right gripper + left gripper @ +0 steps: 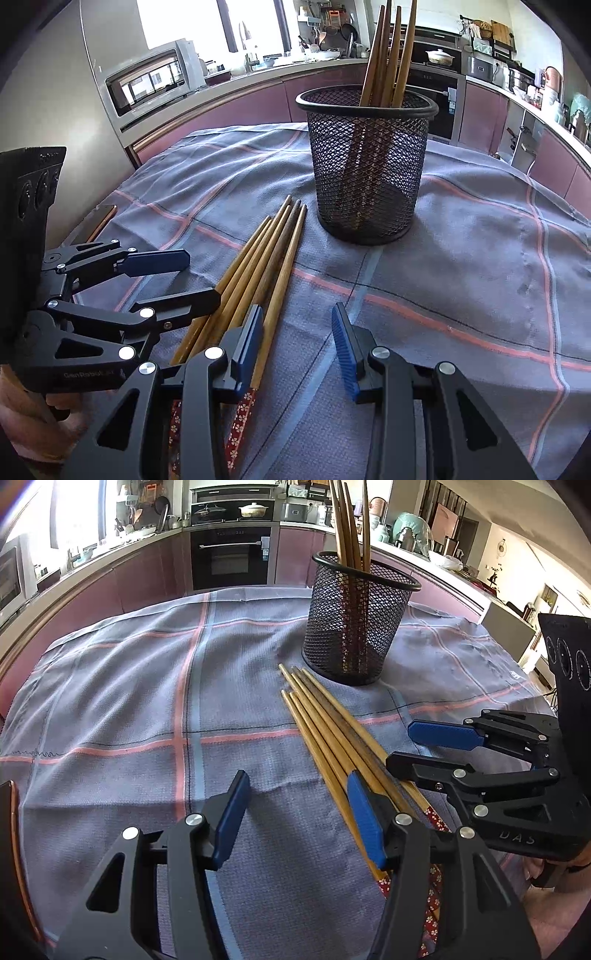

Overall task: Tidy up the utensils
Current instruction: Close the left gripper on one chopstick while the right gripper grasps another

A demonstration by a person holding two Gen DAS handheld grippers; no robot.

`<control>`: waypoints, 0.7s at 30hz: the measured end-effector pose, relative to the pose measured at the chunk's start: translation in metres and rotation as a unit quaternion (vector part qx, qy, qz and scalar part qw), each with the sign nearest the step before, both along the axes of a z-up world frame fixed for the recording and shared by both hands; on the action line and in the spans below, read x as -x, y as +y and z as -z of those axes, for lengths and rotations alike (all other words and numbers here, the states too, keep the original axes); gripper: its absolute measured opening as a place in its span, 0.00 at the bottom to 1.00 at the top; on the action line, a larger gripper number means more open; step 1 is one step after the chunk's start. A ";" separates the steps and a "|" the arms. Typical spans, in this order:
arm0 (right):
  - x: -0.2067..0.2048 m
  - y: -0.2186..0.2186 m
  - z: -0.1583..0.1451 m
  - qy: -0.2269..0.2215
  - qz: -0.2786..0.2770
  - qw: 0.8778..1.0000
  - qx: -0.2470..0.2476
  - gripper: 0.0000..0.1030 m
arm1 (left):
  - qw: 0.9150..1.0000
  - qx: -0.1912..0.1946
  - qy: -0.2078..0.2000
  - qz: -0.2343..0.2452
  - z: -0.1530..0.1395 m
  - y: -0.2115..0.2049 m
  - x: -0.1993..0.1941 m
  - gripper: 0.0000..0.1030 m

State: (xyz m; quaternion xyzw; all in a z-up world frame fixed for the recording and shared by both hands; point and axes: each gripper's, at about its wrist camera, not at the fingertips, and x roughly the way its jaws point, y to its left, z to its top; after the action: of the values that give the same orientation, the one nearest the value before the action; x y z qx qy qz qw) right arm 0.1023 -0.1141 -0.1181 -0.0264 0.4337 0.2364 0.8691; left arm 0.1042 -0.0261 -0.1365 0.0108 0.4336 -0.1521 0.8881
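Several wooden chopsticks (pixel 332 731) (pixel 273 251) lie in a bundle on the checked grey cloth, their red patterned ends nearest me. Just beyond their tips a black mesh cup (pixel 358 627) (pixel 369 166) stands upright with several chopsticks (pixel 347 524) (pixel 391 55) leaning inside. My left gripper (pixel 299 794) (pixel 203 277) is open, only cloth in its gap, and its right finger sits over the bundle's left side. My right gripper (pixel 297 317) (pixel 400 744) is open too, its left finger over the bundle's right side, with bare cloth between its pads.
The grey cloth (pixel 129 701) (pixel 480 240) covers the whole table. A phone with a copper rim (pixel 99 218) lies at the table's left edge. A person's hand (pixel 22 406) holds the left gripper's handle. Kitchen counters and an oven stand beyond the table.
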 end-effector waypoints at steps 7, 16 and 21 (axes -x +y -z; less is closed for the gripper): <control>0.000 -0.001 0.000 0.000 0.001 1.000 0.002 0.34 | 1.000 -0.003 0.001 0.000 0.001 0.002 0.000 0.50; 0.000 0.002 0.000 -0.007 -0.002 1.000 0.023 0.34 | 1.000 -0.018 0.004 -0.010 0.001 0.001 -0.002 0.36; -0.003 0.011 0.000 -0.012 -0.010 0.999 0.033 0.34 | 1.000 -0.022 0.007 -0.012 0.001 -0.001 -0.006 0.35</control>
State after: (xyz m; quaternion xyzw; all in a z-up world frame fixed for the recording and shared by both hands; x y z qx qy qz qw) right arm 0.1050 -0.1026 -0.1179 -0.0624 0.4302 0.2298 0.8707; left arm 0.1103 -0.0268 -0.1377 0.0242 0.4428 -0.1318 0.8865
